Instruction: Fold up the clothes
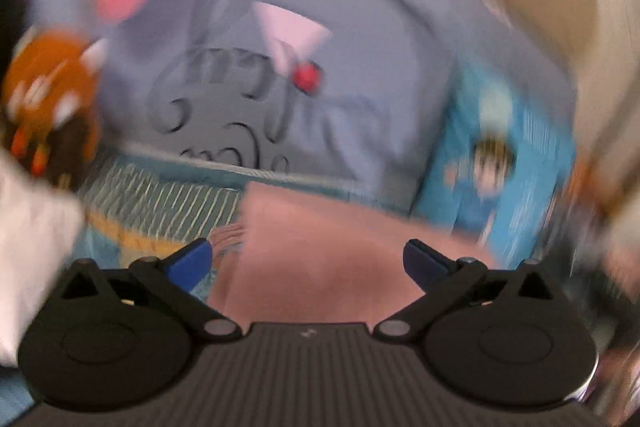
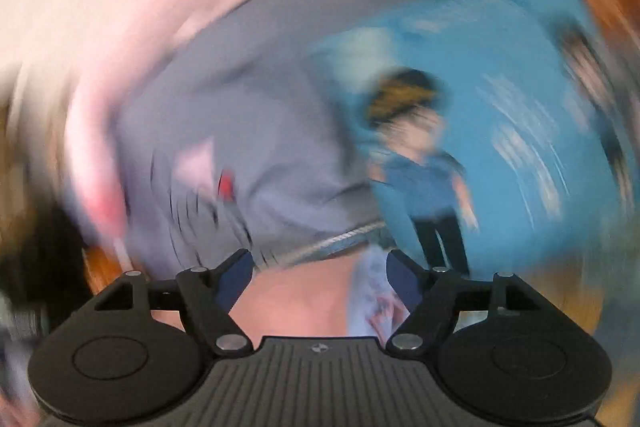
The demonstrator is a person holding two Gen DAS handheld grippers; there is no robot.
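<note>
Left gripper (image 1: 308,263) spread wide, right gripper (image 2: 320,275) parted, both empty above the pink garment (image 1: 320,247); lilac shirt (image 1: 320,99) ahead.

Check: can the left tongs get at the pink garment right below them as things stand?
Probably yes. The left tongs are open with nothing between the fingers, and the pink garment lies flat directly beneath them with nothing on top. The picture is blurred, so edges are hard to judge.

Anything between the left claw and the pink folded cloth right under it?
Nothing visible. The left claw stands open with only the pink folded cloth showing in the gap between its fingers. The grey printed garment lies beyond the cloth, not in between. Heavy motion blur, so small items could go unseen.
</note>
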